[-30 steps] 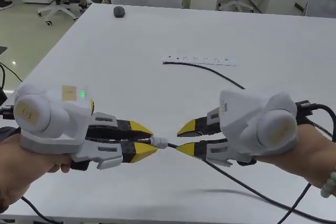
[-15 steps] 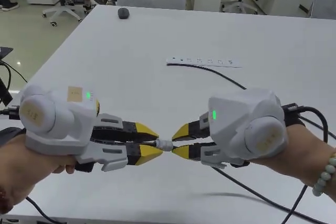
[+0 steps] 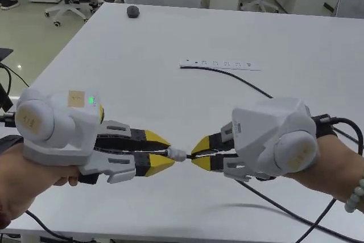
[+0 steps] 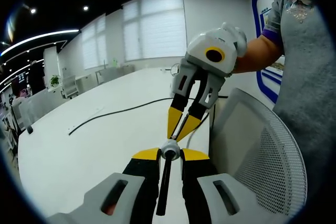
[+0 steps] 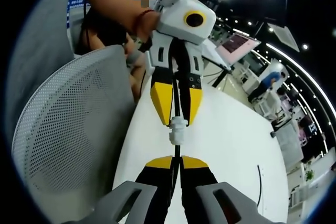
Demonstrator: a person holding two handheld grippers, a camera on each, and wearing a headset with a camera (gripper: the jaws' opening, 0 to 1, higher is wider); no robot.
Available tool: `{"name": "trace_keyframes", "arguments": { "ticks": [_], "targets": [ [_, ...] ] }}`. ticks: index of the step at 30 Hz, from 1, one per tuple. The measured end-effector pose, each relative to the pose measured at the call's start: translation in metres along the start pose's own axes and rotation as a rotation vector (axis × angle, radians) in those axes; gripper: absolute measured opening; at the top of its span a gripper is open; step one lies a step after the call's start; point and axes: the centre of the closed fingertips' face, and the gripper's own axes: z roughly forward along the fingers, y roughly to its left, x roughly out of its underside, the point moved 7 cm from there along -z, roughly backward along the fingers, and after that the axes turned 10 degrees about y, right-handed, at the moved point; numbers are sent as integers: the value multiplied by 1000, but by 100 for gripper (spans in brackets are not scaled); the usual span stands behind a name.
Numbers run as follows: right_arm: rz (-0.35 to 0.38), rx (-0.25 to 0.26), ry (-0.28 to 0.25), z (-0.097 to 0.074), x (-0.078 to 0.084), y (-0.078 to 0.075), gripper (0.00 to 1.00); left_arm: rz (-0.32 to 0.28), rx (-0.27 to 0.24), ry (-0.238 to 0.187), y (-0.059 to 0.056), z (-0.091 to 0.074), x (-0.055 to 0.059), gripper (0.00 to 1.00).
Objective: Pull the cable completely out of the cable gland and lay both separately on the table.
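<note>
Left tongs [image 3: 168, 153] clamp the gland [image 3: 177, 155]; right tongs [image 3: 194, 155] pinch the cable [image 3: 267, 203] just beside it, above the table's [image 3: 170, 38] near edge. Cable sits in gland: extraction pending, neither yet laid down.

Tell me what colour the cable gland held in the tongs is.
The cable gland is pale grey, almost white, and shows best in the right gripper view.
</note>
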Motion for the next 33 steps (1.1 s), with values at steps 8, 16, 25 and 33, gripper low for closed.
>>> {"name": "trace_keyframes", "arguments": {
  "ticks": [8, 16, 25, 33],
  "targets": [
    [38, 8, 39, -4, 22, 0, 0, -16, -8, 3, 3, -3, 6, 15],
    [71, 16, 64, -8, 36, -1, 0, -33, -6, -5, 7, -2, 6, 15],
    [110, 19, 60, -8, 38, -1, 0, -66, -1, -36, 9, 0, 4, 15],
    [132, 28, 38, -12, 32, -7, 0, -75, -3, -38, 11, 0, 4, 15]
  ]
}}
